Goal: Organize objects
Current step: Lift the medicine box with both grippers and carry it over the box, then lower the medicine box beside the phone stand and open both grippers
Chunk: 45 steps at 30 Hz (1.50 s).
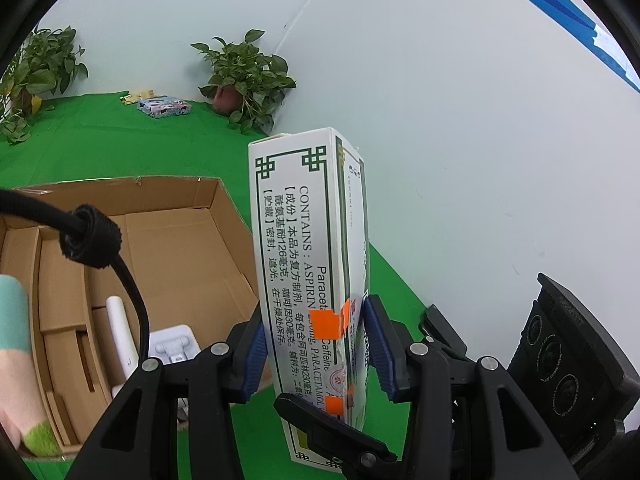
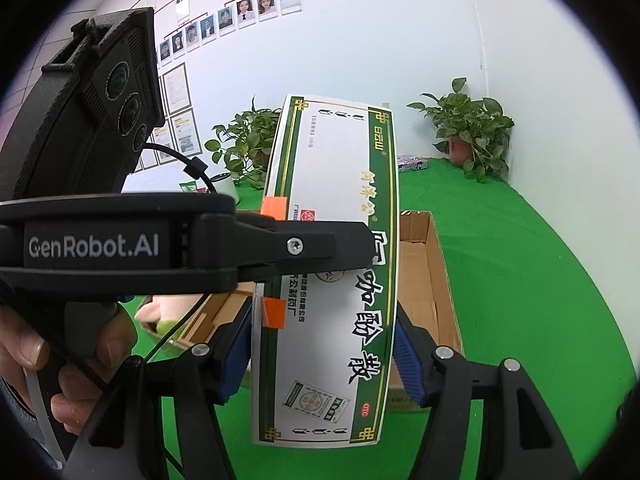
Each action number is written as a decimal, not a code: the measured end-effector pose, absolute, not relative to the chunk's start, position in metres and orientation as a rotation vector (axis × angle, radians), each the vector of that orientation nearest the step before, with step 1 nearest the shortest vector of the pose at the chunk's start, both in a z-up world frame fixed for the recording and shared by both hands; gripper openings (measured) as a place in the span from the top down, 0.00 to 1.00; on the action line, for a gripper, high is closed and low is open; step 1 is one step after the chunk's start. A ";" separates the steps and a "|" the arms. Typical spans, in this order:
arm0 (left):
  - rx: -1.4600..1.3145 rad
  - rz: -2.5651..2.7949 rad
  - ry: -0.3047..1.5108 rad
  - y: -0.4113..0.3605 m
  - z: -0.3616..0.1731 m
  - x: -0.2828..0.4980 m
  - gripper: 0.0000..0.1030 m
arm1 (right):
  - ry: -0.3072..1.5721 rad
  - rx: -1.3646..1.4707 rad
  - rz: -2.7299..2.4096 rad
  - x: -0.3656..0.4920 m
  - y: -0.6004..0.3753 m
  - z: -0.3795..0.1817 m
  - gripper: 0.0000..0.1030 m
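You've got one medicine box [image 1: 308, 264] up in the air, white with a dark green knot-pattern border, and both tools are on it. Read the narrow side in the left wrist view: "CONTAINS: ASPIRIN", "Paracet…", "Caffeine", "PARACETAMOL", with Chinese text running alongside. The broad face in the right wrist view carries large black Chinese characters, a small red "OTC" oval near the bottom corner, and orange tape tabs on the edge.

Your left gripper [image 1: 316, 344] has its blue ribbed pads [image 1: 378, 344] pressed against the two broad faces, part-way apart and clamped. Your right gripper [image 2: 324, 364] squeezes the same carton across its wider span, a blue pad [image 2: 408, 364] on each long edge. The left tool's black body, crossing the right view, reads "GenRobot.AI".

The carton hangs above the green cloth [image 1: 120, 144], just beside and over the open cardboard box [image 1: 176, 240]. Inside that box lies a white plastic item [image 1: 176, 344]; what it is, you can't quite tell from here.

Count two potted plants [image 1: 244, 76] against the wall, and one small patterned packet [image 1: 164, 107] lying between them on the cloth.
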<state>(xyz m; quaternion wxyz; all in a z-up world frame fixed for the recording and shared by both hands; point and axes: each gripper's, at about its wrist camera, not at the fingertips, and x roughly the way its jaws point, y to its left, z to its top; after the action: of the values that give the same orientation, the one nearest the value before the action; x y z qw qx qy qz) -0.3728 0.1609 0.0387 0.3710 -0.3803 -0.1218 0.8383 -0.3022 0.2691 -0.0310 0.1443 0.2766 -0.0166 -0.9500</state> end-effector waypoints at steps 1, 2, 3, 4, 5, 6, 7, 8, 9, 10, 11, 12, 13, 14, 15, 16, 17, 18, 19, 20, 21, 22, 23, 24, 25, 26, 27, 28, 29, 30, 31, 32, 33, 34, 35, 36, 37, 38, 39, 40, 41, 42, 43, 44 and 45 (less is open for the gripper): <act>-0.983 2.147 -0.316 0.161 0.038 -0.379 0.58 | -0.050 0.804 -2.735 -0.307 0.270 -0.031 0.41; -0.995 2.145 -0.318 0.161 0.036 -0.388 0.59 | -0.051 0.812 -2.731 -0.312 0.272 -0.031 0.41; -1.006 2.145 -0.320 0.161 0.034 -0.394 0.59 | -0.052 0.828 -2.721 -0.320 0.273 -0.033 0.41; -1.019 2.143 -0.324 0.161 0.030 -0.401 0.59 | -0.051 0.841 -2.712 -0.325 0.274 -0.034 0.41; -1.043 2.139 -0.331 0.160 0.024 -0.411 0.59 | -0.054 0.862 -2.698 -0.333 0.276 -0.037 0.41; -1.062 2.137 -0.336 0.160 0.019 -0.417 0.59 | -0.061 0.892 -2.679 -0.342 0.278 -0.041 0.40; -1.083 2.134 -0.344 0.159 0.014 -0.424 0.59 | -0.066 0.916 -2.665 -0.347 0.279 -0.044 0.41; -1.109 2.128 -0.357 0.159 0.007 -0.432 0.59 | -0.073 0.944 -2.650 -0.353 0.280 -0.047 0.41; -1.136 2.123 -0.368 0.159 0.000 -0.441 0.59 | -0.083 0.975 -2.634 -0.359 0.281 -0.052 0.41; -1.159 2.120 -0.373 0.159 -0.007 -0.447 0.59 | -0.095 0.996 -2.621 -0.365 0.282 -0.055 0.41; -1.202 2.115 -0.373 0.161 -0.017 -0.458 0.59 | -0.116 1.029 -2.600 -0.373 0.284 -0.061 0.41; -1.230 2.109 -0.373 0.163 -0.024 -0.464 0.59 | -0.135 1.057 -2.582 -0.378 0.284 -0.066 0.41; -1.259 2.103 -0.373 0.164 -0.031 -0.471 0.59 | -0.155 1.083 -2.565 -0.380 0.285 -0.070 0.41; -1.304 2.091 -0.375 0.169 -0.042 -0.483 0.59 | -0.170 1.113 -2.548 -0.386 0.287 -0.075 0.41; -1.330 2.083 -0.378 0.170 -0.049 -0.489 0.59 | -0.191 1.158 -2.522 -0.392 0.288 -0.082 0.41; -1.360 2.074 -0.381 0.171 -0.058 -0.495 0.59 | -0.206 1.190 -2.501 -0.394 0.289 -0.087 0.40; -1.386 2.067 -0.385 0.172 -0.067 -0.501 0.59 | -0.222 1.225 -2.476 -0.399 0.290 -0.092 0.40; -1.415 2.056 -0.392 0.172 -0.076 -0.507 0.59 | -0.245 1.258 -2.448 -0.404 0.293 -0.099 0.40; -1.438 2.047 -0.398 0.173 -0.084 -0.512 0.59 | -0.266 1.293 -2.419 -0.410 0.294 -0.106 0.40; -1.464 2.035 -0.408 0.173 -0.094 -0.518 0.59 | -0.277 1.317 -2.400 -0.413 0.295 -0.111 0.40; -1.479 2.026 -0.415 0.173 -0.099 -0.521 0.59 | -0.282 1.347 -2.380 -0.413 0.295 -0.117 0.40; -1.498 2.013 -0.428 0.172 -0.107 -0.526 0.59 | -0.281 1.363 -2.372 -0.414 0.294 -0.121 0.40; -1.505 2.006 -0.433 0.172 -0.110 -0.528 0.59 | -0.279 1.378 -2.365 -0.416 0.295 -0.124 0.40; -1.514 1.997 -0.442 0.171 -0.114 -0.532 0.59 | -0.275 1.393 -2.360 -0.420 0.296 -0.128 0.40; -1.522 1.989 -0.452 0.171 -0.118 -0.535 0.59 | -0.273 1.401 -2.358 -0.422 0.296 -0.129 0.40; -1.529 1.983 -0.459 0.171 -0.121 -0.537 0.59 | -0.267 1.408 -2.356 -0.429 0.298 -0.131 0.40; -1.537 1.978 -0.461 0.171 -0.123 -0.540 0.58 | -0.262 1.418 -2.353 -0.430 0.298 -0.133 0.40; -1.551 1.975 -0.458 0.171 -0.126 -0.542 0.55 | -0.261 1.428 -2.347 -0.430 0.298 -0.134 0.40; -1.580 1.984 -0.444 0.171 -0.130 -0.544 0.52 | -0.260 1.442 -2.336 -0.430 0.297 -0.136 0.40; -1.618 1.994 -0.441 0.170 -0.135 -0.548 0.51 | -0.258 1.459 -2.324 -0.430 0.296 -0.140 0.40; -1.635 1.991 -0.451 0.169 -0.138 -0.550 0.49 | -0.246 1.478 -2.323 -0.429 0.294 -0.144 0.41; -1.658 1.991 -0.466 0.167 -0.142 -0.552 0.50 | -0.231 1.490 -2.327 -0.428 0.292 -0.147 0.41; -1.668 2.000 -0.463 0.167 -0.143 -0.553 0.50 | -0.209 1.503 -2.340 -0.427 0.290 -0.150 0.41; -1.673 2.018 -0.451 0.165 -0.142 -0.553 0.51 | -0.205 1.507 -2.346 -0.425 0.290 -0.151 0.41; -1.670 2.042 -0.435 0.164 -0.139 -0.553 0.51 | -0.206 1.516 -2.354 -0.424 0.290 -0.153 0.41; -1.660 2.057 -0.425 0.162 -0.136 -0.550 0.51 | -0.200 1.522 -2.370 -0.423 0.291 -0.153 0.41; -1.647 2.068 -0.418 0.159 -0.132 -0.547 0.51 | -0.190 1.519 -2.386 -0.421 0.292 -0.153 0.41; -1.628 2.091 -0.405 0.156 -0.125 -0.546 0.51 | -0.182 1.523 -2.394 -0.420 0.292 -0.152 0.41; -1.618 2.107 -0.397 0.153 -0.120 -0.544 0.51 | -0.179 1.527 -2.395 -0.419 0.292 -0.152 0.41; -1.607 2.122 -0.392 0.150 -0.116 -0.541 0.51 | -0.171 1.530 -2.401 -0.417 0.290 -0.151 0.41; -1.583 2.148 -0.388 0.144 -0.108 -0.536 0.51 | -0.159 1.535 -2.406 -0.414 0.288 -0.151 0.41; -1.560 2.169 -0.383 0.140 -0.102 -0.531 0.51 | -0.148 1.544 -2.412 -0.415 0.287 -0.151 0.41; -1.545 2.186 -0.376 0.135 -0.098 -0.527 0.51 | -0.140 1.557 -2.415 -0.415 0.286 -0.150 0.41; -1.527 2.209 -0.364 0.129 -0.092 -0.522 0.51 | -0.130 1.572 -2.420 -0.428 0.292 -0.154 0.41; -1.508 2.235 -0.351 0.121 -0.089 -0.497 0.51 | -0.115 1.586 -2.428 -0.431 0.292 -0.154 0.41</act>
<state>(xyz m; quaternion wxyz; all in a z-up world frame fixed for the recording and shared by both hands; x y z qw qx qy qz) -0.4970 0.1212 -0.0888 0.2100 -0.5423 -0.1264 0.8036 -0.4306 0.2925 -0.1536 0.1196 0.5425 -0.0394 -0.8306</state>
